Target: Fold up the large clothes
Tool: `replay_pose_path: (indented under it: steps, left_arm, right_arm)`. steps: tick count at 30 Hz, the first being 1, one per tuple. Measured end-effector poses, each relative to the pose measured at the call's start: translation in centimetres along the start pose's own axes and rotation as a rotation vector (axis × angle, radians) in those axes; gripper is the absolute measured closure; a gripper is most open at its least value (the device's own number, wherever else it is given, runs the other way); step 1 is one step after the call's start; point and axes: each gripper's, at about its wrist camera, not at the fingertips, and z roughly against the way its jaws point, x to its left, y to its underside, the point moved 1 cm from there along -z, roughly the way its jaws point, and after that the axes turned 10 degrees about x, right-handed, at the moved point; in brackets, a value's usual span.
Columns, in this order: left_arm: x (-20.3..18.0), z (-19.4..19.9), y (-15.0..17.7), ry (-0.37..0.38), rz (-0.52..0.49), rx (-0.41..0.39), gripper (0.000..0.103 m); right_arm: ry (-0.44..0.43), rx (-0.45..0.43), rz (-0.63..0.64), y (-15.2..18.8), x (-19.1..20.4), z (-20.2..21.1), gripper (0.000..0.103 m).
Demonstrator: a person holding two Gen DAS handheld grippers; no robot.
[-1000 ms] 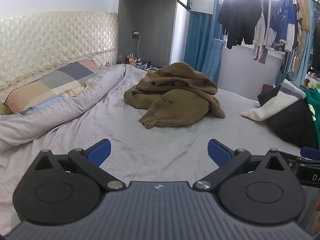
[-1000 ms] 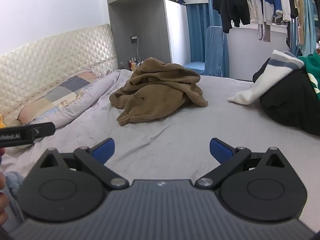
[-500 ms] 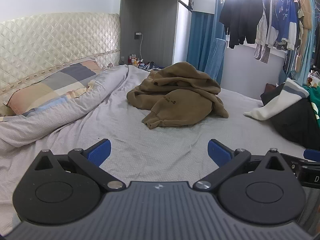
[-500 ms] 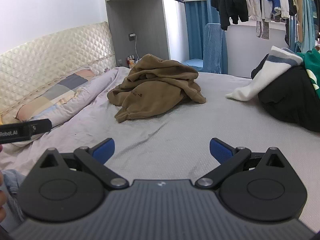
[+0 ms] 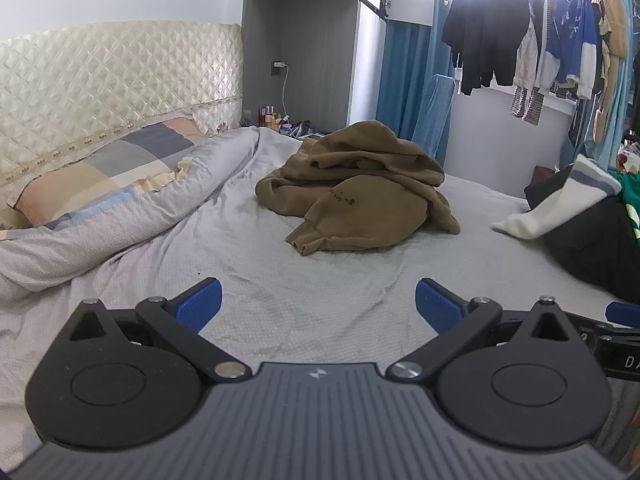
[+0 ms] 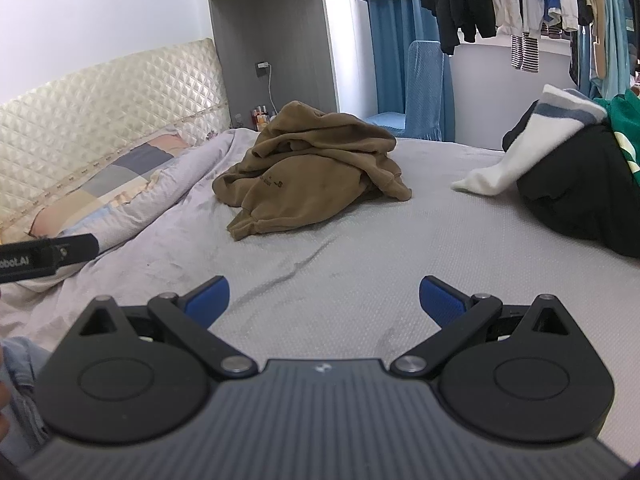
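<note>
Left gripper (image 5: 318,304) hangs low over the bed (image 5: 320,280), jaws spread wide, nothing between the blue pads (image 5: 198,304). Right gripper (image 6: 324,300) same: jaws wide apart, empty, pads clear of the sheet.

Brown hoodie (image 5: 360,196) lies crumpled in a heap mid-bed, ahead of both grippers and well apart from them. In the right wrist view the same hoodie (image 6: 312,176) sits slightly left of centre, a cuffed sleeve end pointing toward the camera. Small dark print visible on the fabric, unreadable.

Left side of the bed: bunched grey duvet (image 5: 120,220) running along a patchwork pillow (image 5: 108,168), cream quilted headboard (image 5: 100,76) behind.

Right side: pile of dark clothing (image 6: 580,192) with a white-and-grey sleeve (image 6: 532,144) draped down over it onto the sheet; a green garment (image 6: 624,120) at the frame edge.

Background: blue curtain (image 5: 404,80), clothes hanging on a rail (image 5: 540,40) by a bright window, grey cabinet (image 5: 304,40) with a charger plugged in. Black bar of the left gripper pokes in at the left edge of the right wrist view.
</note>
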Motion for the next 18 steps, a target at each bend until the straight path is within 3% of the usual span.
replay_pose_path:
  steps: [18]
  left_arm:
    - [0.11, -0.32, -0.12, -0.003, -0.003, 0.002, 0.0]
  right_arm:
    - [0.004, 0.01, 0.004, -0.22, 0.12, -0.44, 0.0]
